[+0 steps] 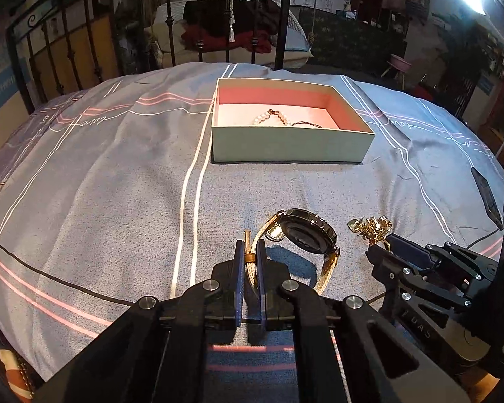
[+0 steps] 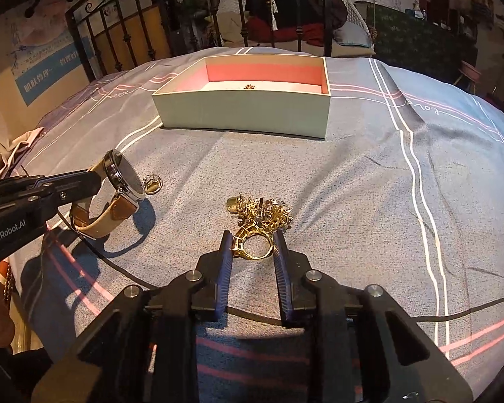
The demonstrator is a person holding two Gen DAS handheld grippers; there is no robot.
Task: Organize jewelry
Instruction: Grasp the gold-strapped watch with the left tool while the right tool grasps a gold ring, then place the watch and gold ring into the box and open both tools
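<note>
Nearest in the left wrist view, the left gripper (image 1: pixel 251 259) is clamped tight on the tan strap of the watch (image 1: pixel 307 233), whose dark face stands tilted just beyond its fingertips on the bed (image 1: pixel 100 184). Just right of the watch, the right gripper (image 2: pixel 253 242) stands part-way closed around a gold ring (image 2: pixel 256 239); the left pad touches the band, while contact on the other side is unclear. The ring joins a gold jewelry tangle (image 2: pixel 262 210). Farther back sits the box (image 1: pixel 285 146), holding a pearl bracelet (image 1: pixel 272 118).
</note>
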